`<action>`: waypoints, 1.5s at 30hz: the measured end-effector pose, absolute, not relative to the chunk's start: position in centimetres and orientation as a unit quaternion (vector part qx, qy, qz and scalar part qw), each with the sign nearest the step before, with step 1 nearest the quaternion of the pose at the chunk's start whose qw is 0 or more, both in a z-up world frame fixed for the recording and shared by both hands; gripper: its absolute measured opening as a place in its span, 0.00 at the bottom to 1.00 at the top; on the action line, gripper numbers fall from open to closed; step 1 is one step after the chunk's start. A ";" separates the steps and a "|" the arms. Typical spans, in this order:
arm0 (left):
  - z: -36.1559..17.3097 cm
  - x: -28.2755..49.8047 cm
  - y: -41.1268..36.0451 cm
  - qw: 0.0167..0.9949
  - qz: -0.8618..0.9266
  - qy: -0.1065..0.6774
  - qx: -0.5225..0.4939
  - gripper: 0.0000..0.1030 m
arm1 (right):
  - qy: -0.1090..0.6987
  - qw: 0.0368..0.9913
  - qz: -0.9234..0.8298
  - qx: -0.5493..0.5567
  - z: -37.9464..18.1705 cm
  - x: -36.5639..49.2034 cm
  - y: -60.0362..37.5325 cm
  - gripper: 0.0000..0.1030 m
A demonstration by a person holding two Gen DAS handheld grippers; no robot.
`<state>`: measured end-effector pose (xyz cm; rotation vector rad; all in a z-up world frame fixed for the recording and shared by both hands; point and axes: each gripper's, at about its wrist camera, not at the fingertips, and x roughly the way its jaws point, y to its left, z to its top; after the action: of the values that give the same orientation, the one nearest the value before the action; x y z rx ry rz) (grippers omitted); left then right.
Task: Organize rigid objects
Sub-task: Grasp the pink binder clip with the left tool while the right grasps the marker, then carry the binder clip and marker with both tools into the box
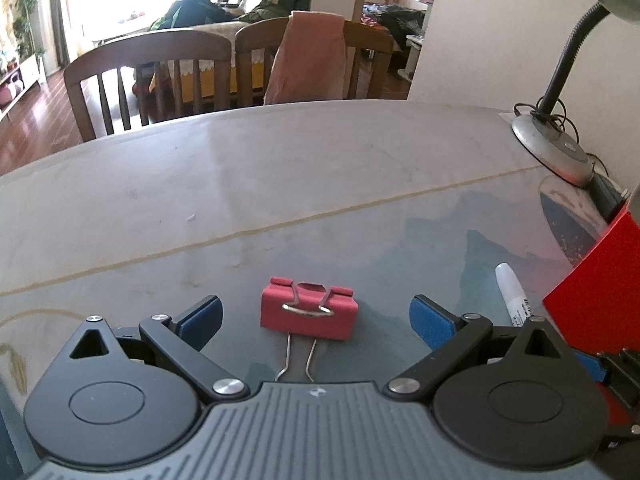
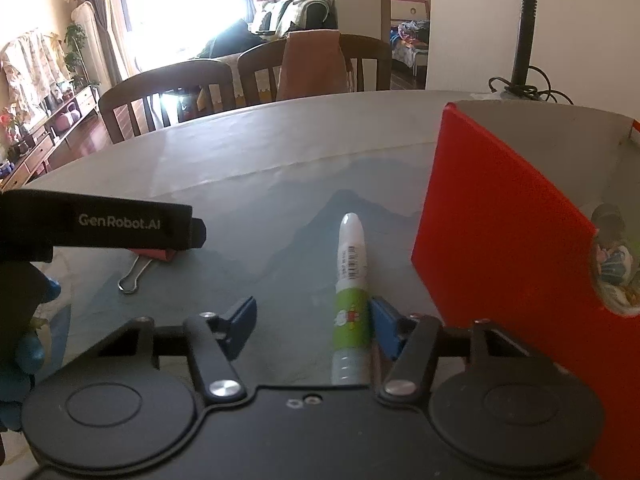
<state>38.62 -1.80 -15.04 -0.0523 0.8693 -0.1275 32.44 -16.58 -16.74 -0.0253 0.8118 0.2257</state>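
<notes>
Red box (image 2: 500, 216) wall crowds right gripper (image 2: 310, 320) (table (image 2: 240, 168) leftward bare).

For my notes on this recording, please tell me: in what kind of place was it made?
Most likely a home dining area opening onto a living room. Wooden dining chairs stand at the table, a sofa piled with clothes sits by the bright window behind, and a desk lamp stands on the table.
</notes>
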 end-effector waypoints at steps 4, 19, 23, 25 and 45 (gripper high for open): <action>-15.2 39.1 -2.2 0.908 -0.066 0.414 -0.014 0.96 | 0.391 0.914 0.110 -0.016 -16.7 32.7 -16.3 0.45; -15.4 39.4 -3.3 0.907 -0.078 0.412 0.027 0.48 | 0.392 0.913 0.107 -0.016 -16.4 33.4 -16.6 0.16; -15.3 39.2 -3.2 0.906 -0.078 0.416 0.024 0.48 | 0.390 0.914 0.111 -0.010 -16.0 33.0 -16.9 0.15; -15.2 38.8 -3.1 0.905 -0.076 0.417 0.022 0.48 | 0.393 0.913 0.113 -0.004 -15.8 32.8 -17.1 0.16; -11.0 30.0 -3.1 0.898 -0.093 0.431 0.003 0.47 | 0.377 0.915 0.145 -0.007 -11.4 24.7 -19.8 0.15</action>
<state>29.96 -3.08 -10.98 0.0060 0.8919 -0.1926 24.68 -19.76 -11.35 -0.0147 0.7756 0.2994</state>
